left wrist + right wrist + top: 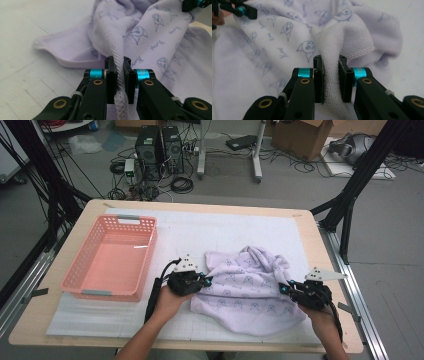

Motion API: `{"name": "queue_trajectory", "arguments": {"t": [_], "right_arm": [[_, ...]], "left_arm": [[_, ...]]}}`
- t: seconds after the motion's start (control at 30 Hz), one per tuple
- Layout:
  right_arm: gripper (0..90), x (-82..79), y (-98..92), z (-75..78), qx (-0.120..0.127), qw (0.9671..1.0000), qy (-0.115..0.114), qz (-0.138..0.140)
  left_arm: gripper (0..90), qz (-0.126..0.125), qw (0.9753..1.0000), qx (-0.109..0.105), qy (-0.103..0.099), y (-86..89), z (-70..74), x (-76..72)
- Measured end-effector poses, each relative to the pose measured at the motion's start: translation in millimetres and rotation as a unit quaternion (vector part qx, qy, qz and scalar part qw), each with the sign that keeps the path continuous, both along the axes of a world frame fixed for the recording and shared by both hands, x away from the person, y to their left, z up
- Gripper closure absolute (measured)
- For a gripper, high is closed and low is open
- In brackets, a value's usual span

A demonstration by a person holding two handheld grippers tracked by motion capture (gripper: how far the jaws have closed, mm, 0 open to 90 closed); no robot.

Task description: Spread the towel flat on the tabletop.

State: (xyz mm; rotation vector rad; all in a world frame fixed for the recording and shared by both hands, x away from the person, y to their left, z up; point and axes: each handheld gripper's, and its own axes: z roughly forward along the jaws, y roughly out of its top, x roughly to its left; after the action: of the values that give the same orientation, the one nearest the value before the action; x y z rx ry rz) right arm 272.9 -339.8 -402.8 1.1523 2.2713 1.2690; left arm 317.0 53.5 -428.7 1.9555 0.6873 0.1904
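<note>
A pale lilac towel [247,287] printed with small blue figures lies crumpled on the white mat, right of centre. My left gripper [206,279] is shut on the towel's left edge; in the left gripper view its jaws pinch a hemmed fold of the towel [117,57] at the left gripper [120,62]. My right gripper [283,288] is shut on the towel's right edge; in the right gripper view a thick fold of the towel [329,50] is clamped in the right gripper [331,61]. The cloth between the two grippers is bunched.
A pink plastic basket [80,275] with nothing in it stands on the left of the mat [200,227]. The wooden table's edge [320,240] runs close on the right. Computers, cables and boxes sit on the floor beyond the table.
</note>
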Motion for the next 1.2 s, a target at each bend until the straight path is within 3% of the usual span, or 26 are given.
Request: {"name": "queue_trajectory", "arguments": {"t": [0.27, 0.33, 0.4, 0.5, 0.57, 0.77, 0.93, 1.0, 1.07, 1.2], "right_arm": [[78.7, -27.4, -4.2, -14.7, -0.018, 0.9992, 0.030, 0.019], [78.6, -32.7, -6.2, -18.5, -0.022, 0.9987, 0.041, 0.021], [77.3, -36.2, -8.9, -18.6, -0.025, 0.9983, 0.045, 0.027], [65.3, -36.0, -13.5, -7.6, -0.002, 0.9994, 0.028, 0.017], [58.8, -31.5, -16.0, 3.9, 0.015, 0.9999, 0.009, 0.002], [49.9, 3.1, -16.0, 32.1, 0.042, 0.9975, -0.045, -0.034], [44.2, 38.4, -13.1, 43.5, 0.040, 0.9950, -0.053, -0.075], [43.5, 55.1, -8.4, 42.3, 0.025, 0.9959, -0.035, -0.080], [42.7, 72.5, -1.0, 36.3, 0.004, 0.9970, -0.008, -0.077], [42.5, 97.5, 15.7, 20.1, -0.027, 0.9973, 0.026, -0.062]], "left_arm": [[81.7, -0.028, 0.9993, 0.005, 0.025, 0.0, -14.5, -16.0], [74.5, -0.029, 0.9990, -0.005, 0.033, -0.5, -11.9, -15.0], [58.1, -0.012, 0.9992, -0.017, 0.036, -0.7, -7.3, -12.6], [48.8, 0.007, 0.9995, -0.021, 0.024, 0.9, 3.0, -3.3], [47.5, 0.018, 0.9992, -0.030, 0.017, 2.3, 9.7, 5.0], [46.9, 0.046, 0.9984, -0.032, 0.000, -3.7, 19.8, 31.2], [45.2, 0.044, 0.9986, -0.028, 0.012, -19.4, 16.3, 47.6], [44.8, 0.045, 0.9984, -0.031, 0.014, -26.5, 11.9, 50.7], [43.9, 0.042, 0.9986, -0.018, 0.026, -34.1, 6.8, 54.8], [43.7, 0.035, 0.9988, -0.010, 0.032, -46.4, -1.6, 58.2]]}}
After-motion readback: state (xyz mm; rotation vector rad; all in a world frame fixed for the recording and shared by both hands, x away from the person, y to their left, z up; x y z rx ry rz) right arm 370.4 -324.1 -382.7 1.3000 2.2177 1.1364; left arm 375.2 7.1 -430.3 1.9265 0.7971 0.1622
